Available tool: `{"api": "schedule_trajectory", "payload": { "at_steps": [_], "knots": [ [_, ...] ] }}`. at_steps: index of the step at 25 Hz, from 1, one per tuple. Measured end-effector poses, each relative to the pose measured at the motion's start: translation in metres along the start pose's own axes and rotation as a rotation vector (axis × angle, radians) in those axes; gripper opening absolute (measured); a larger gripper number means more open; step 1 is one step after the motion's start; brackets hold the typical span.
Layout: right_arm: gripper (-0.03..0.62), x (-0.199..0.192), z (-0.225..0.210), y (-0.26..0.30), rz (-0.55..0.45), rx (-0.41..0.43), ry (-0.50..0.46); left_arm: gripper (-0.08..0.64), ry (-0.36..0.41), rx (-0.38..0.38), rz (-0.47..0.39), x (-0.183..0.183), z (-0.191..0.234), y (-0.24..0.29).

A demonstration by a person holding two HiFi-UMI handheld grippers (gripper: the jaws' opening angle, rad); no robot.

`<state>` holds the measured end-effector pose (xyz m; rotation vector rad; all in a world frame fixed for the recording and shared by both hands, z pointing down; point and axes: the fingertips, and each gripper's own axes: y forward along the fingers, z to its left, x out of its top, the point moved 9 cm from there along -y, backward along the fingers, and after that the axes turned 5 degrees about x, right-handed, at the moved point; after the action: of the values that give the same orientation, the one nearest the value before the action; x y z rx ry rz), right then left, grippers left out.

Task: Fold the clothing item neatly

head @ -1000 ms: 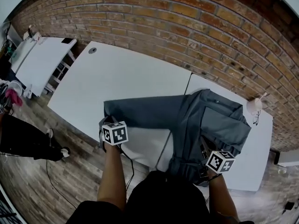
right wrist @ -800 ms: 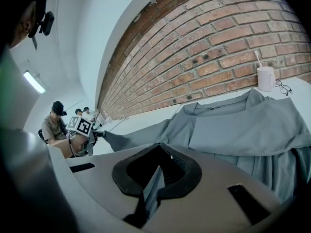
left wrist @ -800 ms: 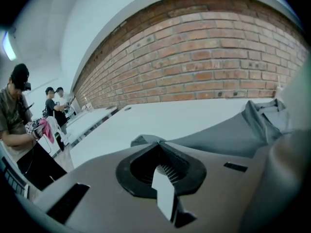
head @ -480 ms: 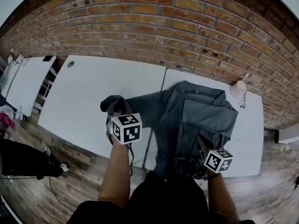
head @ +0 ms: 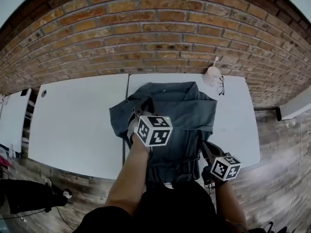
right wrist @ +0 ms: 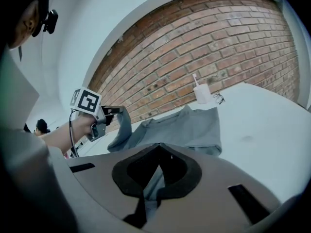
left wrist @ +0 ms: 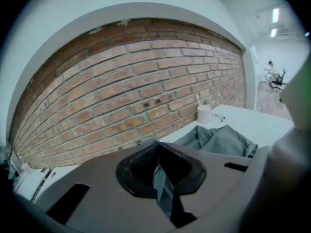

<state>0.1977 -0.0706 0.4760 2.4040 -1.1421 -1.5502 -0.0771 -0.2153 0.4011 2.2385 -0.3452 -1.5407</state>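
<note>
A grey shirt (head: 182, 108) lies on the white table (head: 77, 120), collar toward the brick wall. My left gripper (head: 141, 107) is raised over the shirt's left half and is shut on the end of its sleeve (right wrist: 124, 123), which hangs from the jaws. A strip of grey cloth (left wrist: 163, 191) shows between the closed pads in the left gripper view. My right gripper (head: 206, 152) is low at the table's near edge, shut on the shirt's bottom hem (right wrist: 150, 183). The shirt's near part is hidden behind my arms.
A white cup (head: 212, 75) with a stick in it and a pair of glasses (head: 221, 85) sit at the far right of the table, just beyond the shirt. The brick wall (head: 160, 28) runs along the table's far side. Wooden floor lies below the near edge.
My left gripper has carried the sleeve up and to the right, from stretched out at the left to over the shirt's body. My right gripper has kept its hold on the hem.
</note>
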Motion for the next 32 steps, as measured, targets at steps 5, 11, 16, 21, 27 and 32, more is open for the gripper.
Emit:
{"api": "schedule_trajectory", "payload": {
  "at_steps": [5, 11, 16, 21, 27, 32],
  "knots": [
    [0.000, 0.004, -0.046, -0.038, -0.019, -0.043, 0.037, 0.008, 0.140, -0.137, 0.058, 0.007, -0.111, 0.035],
    [0.000, 0.005, -0.092, -0.071, -0.011, -0.064, 0.059, 0.009, 0.259, -0.193, 0.150, -0.024, -0.201, 0.056],
    [0.000, 0.004, -0.116, -0.075, 0.012, -0.044, 0.071, 0.059, 0.206, -0.286, 0.132, -0.024, -0.229, 0.038],
    [0.000, 0.011, -0.119, -0.048, 0.050, 0.036, 0.052, 0.069, 0.167, -0.292, 0.107, -0.026, -0.218, 0.001],
    [0.000, 0.037, -0.077, 0.025, 0.135, 0.202, -0.129, 0.069, 0.069, -0.121, 0.236, -0.069, -0.139, -0.011],
    [0.000, 0.046, -0.019, 0.093, 0.218, 0.307, -0.279, 0.063, 0.042, -0.079, 0.298, -0.097, -0.084, -0.005]
  ]
}}
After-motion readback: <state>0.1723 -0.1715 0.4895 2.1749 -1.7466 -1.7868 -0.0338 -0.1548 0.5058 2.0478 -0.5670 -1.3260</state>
